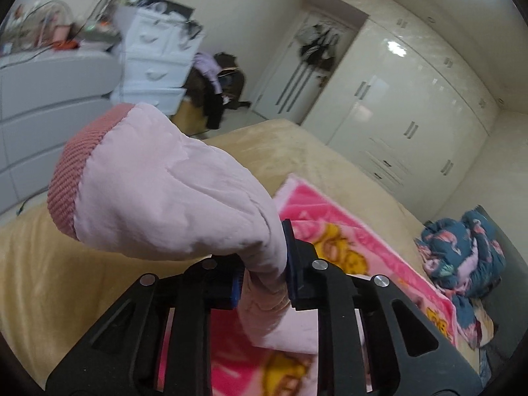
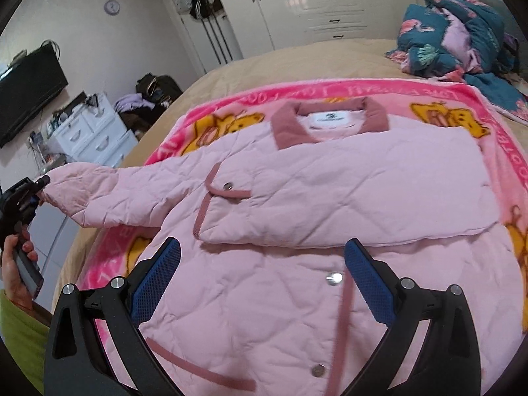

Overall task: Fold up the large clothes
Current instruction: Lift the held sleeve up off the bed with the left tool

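Sleeve (image 1: 171, 181) pinched in left hand-held gripper (image 1: 264, 283); right hand-held gripper (image 2: 260, 280) spread wide, empty, over jacket (image 2: 297, 231).

My bed (image 2: 250, 56) wears a tan cover. On it lies 1 pink cartoon blanket (image 2: 498, 112), spread flat, and the pale pink quilted jacket (image 2: 330, 178) rests on that blanket. A crumpled teal floral quilt (image 2: 462, 33) sits heaped at the bed's far corner.
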A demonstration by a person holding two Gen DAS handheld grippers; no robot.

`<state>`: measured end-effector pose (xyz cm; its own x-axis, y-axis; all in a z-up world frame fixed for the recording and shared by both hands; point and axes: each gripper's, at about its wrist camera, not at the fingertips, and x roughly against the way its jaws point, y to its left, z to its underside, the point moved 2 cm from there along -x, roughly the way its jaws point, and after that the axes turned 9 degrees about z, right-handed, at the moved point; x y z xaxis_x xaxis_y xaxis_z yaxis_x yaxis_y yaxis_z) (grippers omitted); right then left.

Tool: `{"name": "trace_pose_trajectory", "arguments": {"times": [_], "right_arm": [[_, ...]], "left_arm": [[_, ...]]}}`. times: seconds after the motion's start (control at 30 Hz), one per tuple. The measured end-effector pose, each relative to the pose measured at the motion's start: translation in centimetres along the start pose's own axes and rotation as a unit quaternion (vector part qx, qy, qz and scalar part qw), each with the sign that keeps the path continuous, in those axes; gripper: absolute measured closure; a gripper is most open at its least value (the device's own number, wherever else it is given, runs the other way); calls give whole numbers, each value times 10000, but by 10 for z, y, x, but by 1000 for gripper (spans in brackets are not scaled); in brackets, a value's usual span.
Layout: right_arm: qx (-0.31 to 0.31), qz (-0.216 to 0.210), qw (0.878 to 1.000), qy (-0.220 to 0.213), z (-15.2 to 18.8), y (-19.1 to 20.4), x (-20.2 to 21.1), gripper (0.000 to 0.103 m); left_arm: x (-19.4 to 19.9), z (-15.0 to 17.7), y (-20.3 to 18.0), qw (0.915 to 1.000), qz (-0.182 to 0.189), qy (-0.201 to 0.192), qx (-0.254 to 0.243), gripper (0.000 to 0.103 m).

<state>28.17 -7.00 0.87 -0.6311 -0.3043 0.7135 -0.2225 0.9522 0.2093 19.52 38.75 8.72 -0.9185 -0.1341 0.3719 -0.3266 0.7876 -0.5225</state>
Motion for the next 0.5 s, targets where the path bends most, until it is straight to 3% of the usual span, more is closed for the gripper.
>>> {"name": "trace_pose_trajectory", "arguments": {"times": [0.5], "right_arm": [[-554,59,9974,-466,-1,-70,66,4]], "left_arm": [[13,-7,-126,9941,439,-30,-991,92]]}}
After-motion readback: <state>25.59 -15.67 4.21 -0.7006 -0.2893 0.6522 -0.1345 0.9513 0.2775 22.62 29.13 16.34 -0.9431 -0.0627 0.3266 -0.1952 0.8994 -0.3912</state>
